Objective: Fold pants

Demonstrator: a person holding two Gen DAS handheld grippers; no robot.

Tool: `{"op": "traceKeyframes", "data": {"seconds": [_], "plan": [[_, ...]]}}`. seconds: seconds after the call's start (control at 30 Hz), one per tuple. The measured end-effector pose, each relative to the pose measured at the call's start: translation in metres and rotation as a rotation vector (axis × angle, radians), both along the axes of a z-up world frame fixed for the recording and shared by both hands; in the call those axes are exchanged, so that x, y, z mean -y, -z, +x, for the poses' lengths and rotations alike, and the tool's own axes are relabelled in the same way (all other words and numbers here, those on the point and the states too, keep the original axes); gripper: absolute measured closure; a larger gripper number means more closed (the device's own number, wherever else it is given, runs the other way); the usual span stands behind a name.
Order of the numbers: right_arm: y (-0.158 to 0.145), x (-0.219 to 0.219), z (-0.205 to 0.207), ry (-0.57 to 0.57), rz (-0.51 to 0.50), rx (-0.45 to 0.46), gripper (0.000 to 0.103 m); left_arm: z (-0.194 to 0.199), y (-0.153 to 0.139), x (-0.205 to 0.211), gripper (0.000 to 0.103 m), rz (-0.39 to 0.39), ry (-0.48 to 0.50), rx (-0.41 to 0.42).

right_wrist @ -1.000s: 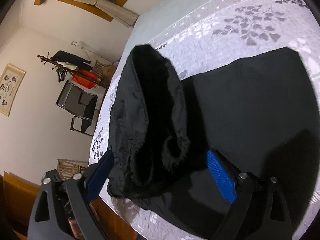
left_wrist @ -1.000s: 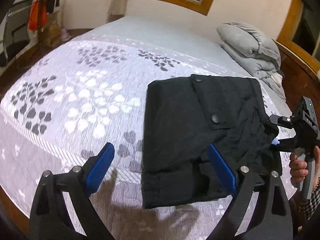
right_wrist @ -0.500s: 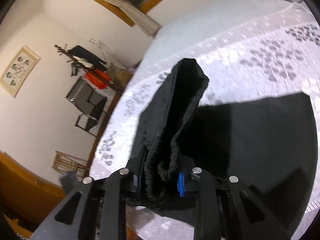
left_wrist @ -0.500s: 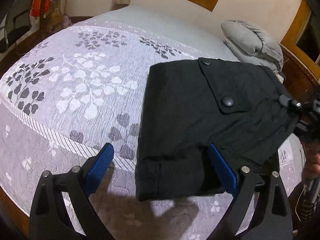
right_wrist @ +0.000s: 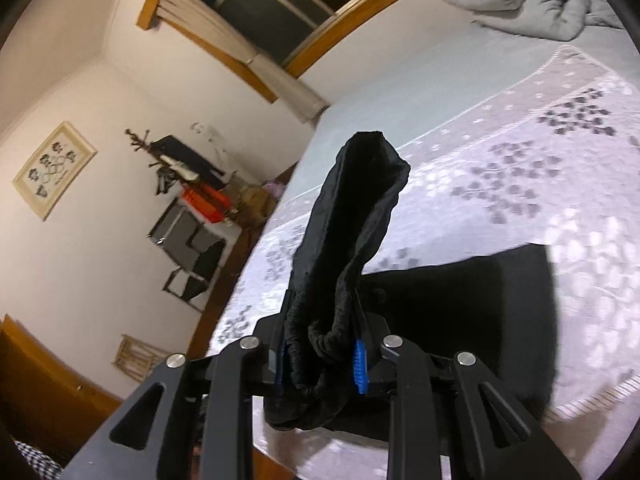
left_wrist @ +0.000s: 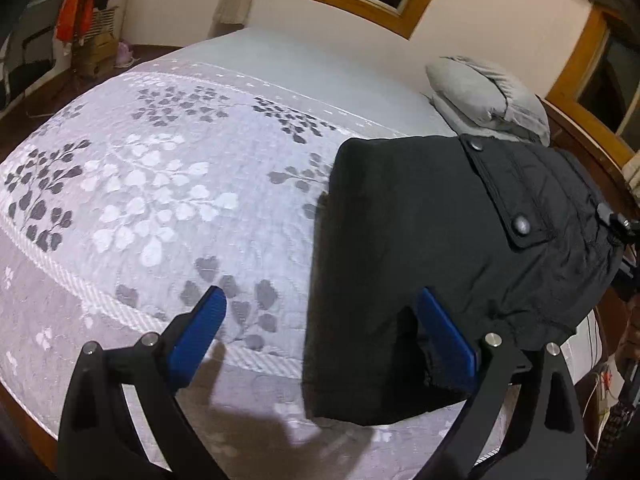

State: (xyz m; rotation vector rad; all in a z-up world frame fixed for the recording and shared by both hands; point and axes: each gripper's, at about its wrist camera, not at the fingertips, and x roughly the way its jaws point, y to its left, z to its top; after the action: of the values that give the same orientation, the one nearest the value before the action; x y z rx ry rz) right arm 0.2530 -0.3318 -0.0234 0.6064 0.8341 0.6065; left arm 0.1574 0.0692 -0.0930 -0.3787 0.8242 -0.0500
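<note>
The right gripper (right_wrist: 320, 364) is clamping a bunched edge of the pants (left_wrist: 432, 248), which are lying folded right of centre on the bed (left_wrist: 168, 184). The left gripper (left_wrist: 320, 320) is standing wide, lower centre, gripping nothing.

The pants (left_wrist: 432, 248) are plain black, with black snap buttons on the pocket flap. The bedspread (left_wrist: 168, 184) is pale lilac-white, patterned with sprays of white and dark grey leaves (a woven white stripe crosses it). Beyond it the sheet (left_wrist: 304, 64) is flat light grey, and so is the rumpled quilt (left_wrist: 488, 96). Both grippers are black with bright blue pads (left_wrist: 198, 332). The window frame (right_wrist: 208, 40) is honey-coloured wood.
</note>
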Motion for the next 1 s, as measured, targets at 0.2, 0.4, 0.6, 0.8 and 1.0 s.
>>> {"op": "traceKeyframes", "data": {"seconds": [0.2, 0.4, 0.6, 0.8, 1.0], "plan": [[0.033, 0.029, -0.003, 0.075, 0.007, -0.068, 0.078, 0.007, -0.001, 0.026, 0.007, 0.026, 0.055, -0.002], [0.058, 0.045, -0.007, 0.093, 0.017, -0.122, 0.078, 0.012, -0.001, 0.043, 0.007, 0.062, 0.08, -0.009], [0.09, 0.047, -0.012, 0.116, -0.026, -0.176, 0.078, 0.018, -0.003, 0.055, 0.007, 0.105, 0.103, -0.01], [0.119, 0.049, -0.015, 0.109, -0.064, -0.233, 0.075, 0.024, 0.002, 0.061, 0.007, 0.134, 0.115, -0.019], [0.122, 0.05, -0.025, 0.11, -0.161, -0.241, 0.037, 0.028, 0.011, 0.061, 0.007, 0.134, 0.102, -0.049]]}}
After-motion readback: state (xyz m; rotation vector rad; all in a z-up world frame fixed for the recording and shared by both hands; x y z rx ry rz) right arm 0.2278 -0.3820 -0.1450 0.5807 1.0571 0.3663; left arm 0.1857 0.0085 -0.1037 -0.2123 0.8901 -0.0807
